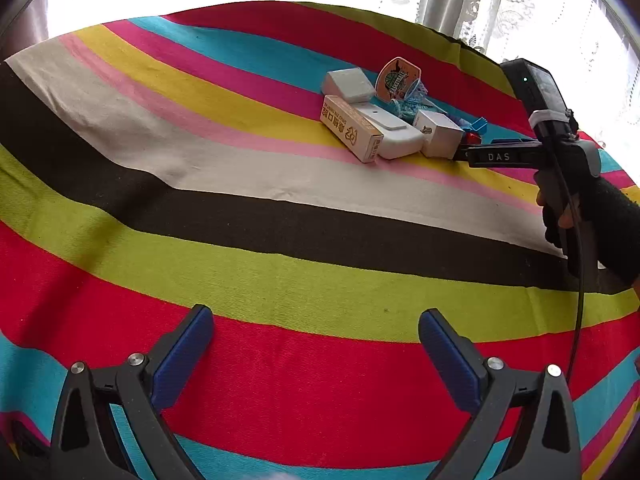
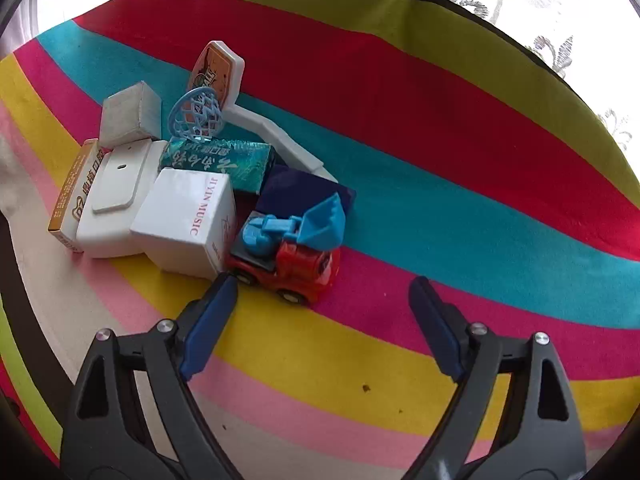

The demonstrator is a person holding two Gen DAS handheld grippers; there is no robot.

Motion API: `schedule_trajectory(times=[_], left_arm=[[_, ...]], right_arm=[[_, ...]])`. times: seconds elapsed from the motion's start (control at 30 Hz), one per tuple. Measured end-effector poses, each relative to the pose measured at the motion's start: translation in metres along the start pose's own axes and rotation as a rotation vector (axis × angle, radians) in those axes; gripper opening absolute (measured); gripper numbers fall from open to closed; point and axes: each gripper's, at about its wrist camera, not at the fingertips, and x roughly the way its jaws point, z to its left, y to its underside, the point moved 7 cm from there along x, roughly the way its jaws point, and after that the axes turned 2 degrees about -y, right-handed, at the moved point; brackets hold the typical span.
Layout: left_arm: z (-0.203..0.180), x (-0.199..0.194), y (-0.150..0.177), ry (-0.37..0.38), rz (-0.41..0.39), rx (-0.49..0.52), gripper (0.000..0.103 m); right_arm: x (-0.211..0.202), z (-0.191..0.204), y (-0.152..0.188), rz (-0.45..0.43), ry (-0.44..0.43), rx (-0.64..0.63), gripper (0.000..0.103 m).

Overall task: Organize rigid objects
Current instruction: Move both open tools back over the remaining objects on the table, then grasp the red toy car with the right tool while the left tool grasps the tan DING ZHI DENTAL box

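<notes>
From the left wrist, the left tool (image 1: 316,344) hangs with its fingers apart over the red stripe of the cloth-covered desk (image 1: 240,208), holding nothing; the cluster of rigid objects (image 1: 384,120) sits toward the far right edge, the right tool (image 1: 460,154) reaching its near side. From the right wrist, the right tool (image 2: 322,312) is spread wide and empty — its left finger (image 2: 212,320) just beside the toy truck (image 2: 292,252), which sits against the white box (image 2: 188,224), with the teal box (image 2: 216,164) and basketball hoop (image 2: 200,114) behind.
</notes>
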Motion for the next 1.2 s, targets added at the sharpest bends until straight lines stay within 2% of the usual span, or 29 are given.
schedule_trajectory(times=[0.1,0.17,0.2,0.23,0.3,0.4,0.5,0.6,0.63,0.7,0.77,0.83,0.93,1.07,1.13,1.2], left_arm=[[-0.002,0.001,-0.001,-0.004,0.005,0.007,0.103],[-0.005,0.003,-0.001,-0.029,0.018,0.032,0.103],[-0.007,0.005,0.000,-0.048,0.031,0.054,0.103],[-0.009,0.006,-0.001,-0.061,0.040,0.067,0.103],[-0.013,0.011,-0.007,-0.057,0.053,0.079,0.103],[-0.016,0.027,-0.029,-0.060,0.075,0.050,0.103],[-0.023,0.056,-0.061,-0.088,0.080,0.041,0.103],[-0.026,0.082,-0.098,-0.105,0.072,-0.010,0.102],[-0.024,0.087,-0.110,-0.098,0.061,-0.042,0.100],[-0.018,0.091,-0.128,-0.025,0.027,-0.133,0.096],[-0.001,0.089,-0.132,-0.061,0.021,-0.189,0.090],[0.021,0.080,-0.122,-0.096,0.056,-0.245,0.080],[0.054,0.062,-0.105,-0.119,0.042,-0.305,0.079],[0.058,0.051,-0.104,-0.069,0.002,-0.265,0.079],[0.046,0.052,-0.108,-0.021,0.009,-0.243,0.079],[0.031,0.059,-0.114,-0.013,0.023,-0.212,0.079]], right_arm=[[0.008,0.001,-0.008,-0.008,-0.073,-0.042,0.089],[0.006,0.005,-0.005,-0.010,-0.180,-0.001,0.073],[0.001,0.006,-0.002,-0.019,-0.175,0.004,0.049],[-0.004,0.010,0.002,-0.024,-0.149,-0.008,0.041],[-0.019,0.021,0.018,-0.025,-0.132,-0.031,0.041],[-0.040,0.030,0.047,-0.028,-0.125,0.013,0.041],[-0.055,0.033,0.071,-0.036,-0.129,0.078,0.041],[-0.061,0.036,0.081,-0.043,-0.118,0.089,0.042],[-0.061,0.035,0.082,-0.042,-0.117,0.093,0.042],[-0.060,0.038,0.080,-0.041,-0.115,0.099,0.042],[-0.058,0.036,0.082,-0.041,-0.117,0.101,0.042],[-0.058,0.039,0.076,-0.041,-0.123,0.108,0.042],[-0.055,0.040,0.072,-0.040,-0.124,0.108,0.042],[-0.054,0.040,0.070,-0.040,-0.126,0.110,0.042],[-0.055,0.040,0.071,-0.040,-0.125,0.110,0.042],[-0.055,0.040,0.071,-0.040,-0.126,0.110,0.042]])
